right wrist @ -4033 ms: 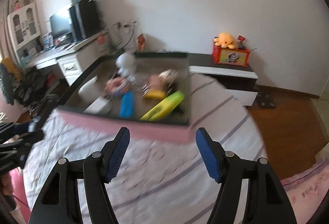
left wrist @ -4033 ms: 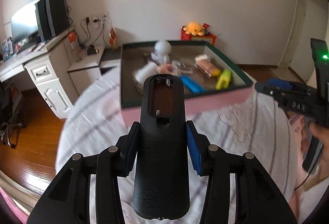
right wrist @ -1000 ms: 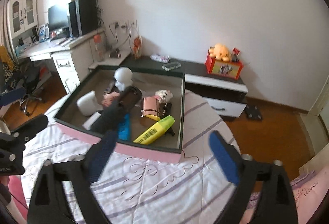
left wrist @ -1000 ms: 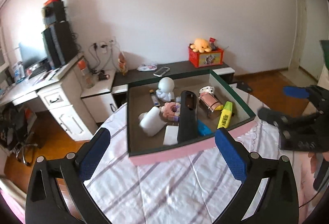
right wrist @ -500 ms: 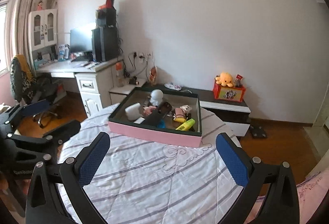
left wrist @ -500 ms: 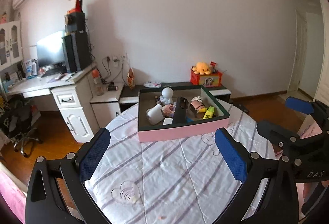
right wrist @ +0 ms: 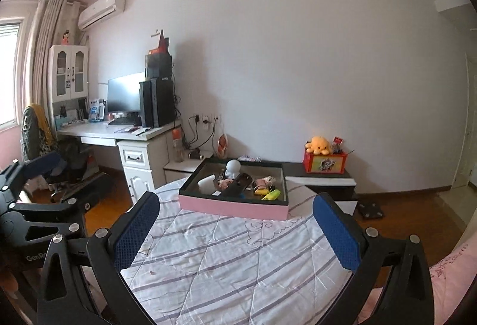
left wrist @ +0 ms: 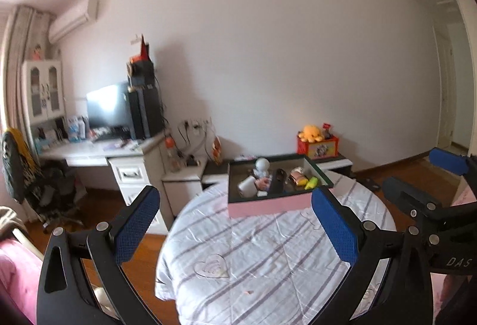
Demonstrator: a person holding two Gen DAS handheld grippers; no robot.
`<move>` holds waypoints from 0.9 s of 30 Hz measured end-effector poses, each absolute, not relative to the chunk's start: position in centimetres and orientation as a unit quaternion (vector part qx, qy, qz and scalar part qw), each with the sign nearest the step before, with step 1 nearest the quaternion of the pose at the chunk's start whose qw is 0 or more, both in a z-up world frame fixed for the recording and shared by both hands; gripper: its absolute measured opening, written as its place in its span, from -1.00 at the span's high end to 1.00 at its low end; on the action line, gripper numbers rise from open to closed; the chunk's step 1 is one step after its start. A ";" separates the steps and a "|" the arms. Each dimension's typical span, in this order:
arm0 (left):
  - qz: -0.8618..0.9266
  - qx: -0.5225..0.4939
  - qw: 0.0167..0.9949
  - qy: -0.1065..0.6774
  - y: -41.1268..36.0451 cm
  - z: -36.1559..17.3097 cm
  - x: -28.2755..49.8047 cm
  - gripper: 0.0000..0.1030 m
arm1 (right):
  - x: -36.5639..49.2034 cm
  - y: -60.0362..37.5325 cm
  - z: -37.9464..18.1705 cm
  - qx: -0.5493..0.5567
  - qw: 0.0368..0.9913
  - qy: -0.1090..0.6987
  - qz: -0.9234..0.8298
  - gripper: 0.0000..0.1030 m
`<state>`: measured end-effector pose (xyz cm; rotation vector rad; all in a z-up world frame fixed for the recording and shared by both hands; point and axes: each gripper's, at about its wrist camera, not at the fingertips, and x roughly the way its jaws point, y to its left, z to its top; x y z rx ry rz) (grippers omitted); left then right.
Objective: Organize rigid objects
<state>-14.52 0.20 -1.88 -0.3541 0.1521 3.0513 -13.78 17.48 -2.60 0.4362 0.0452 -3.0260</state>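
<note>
Rigid objects sit gathered in the pink-sided box (right wrist: 234, 207), toward 12 o'clock on the round, quilt-covered surface (right wrist: 226, 262). Judging by looks, the black remote (right wrist: 237, 186) is light, stiff and slick; its narrow waist seems the best place to take hold. It lies slanted over the other pieces, between a white round-headed figure (right wrist: 233, 168) at its 11 o'clock and a yellow marker (right wrist: 270, 194) at its 4 o'clock. Both the left hand-held gripper (left wrist: 235, 231) and the right hand-held gripper (right wrist: 237, 231) hang wide apart, empty, well short of the box.

left wrist: far, facing box (left wrist: 269, 205) | right wrist: same, shared
</note>
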 end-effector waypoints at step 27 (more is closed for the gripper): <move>0.998 -0.057 0.027 0.031 -2.2 -0.7 -4.9 -0.99 | -5.2 14.7 -1.0 0.081 0.041 0.032 -0.995 -1.00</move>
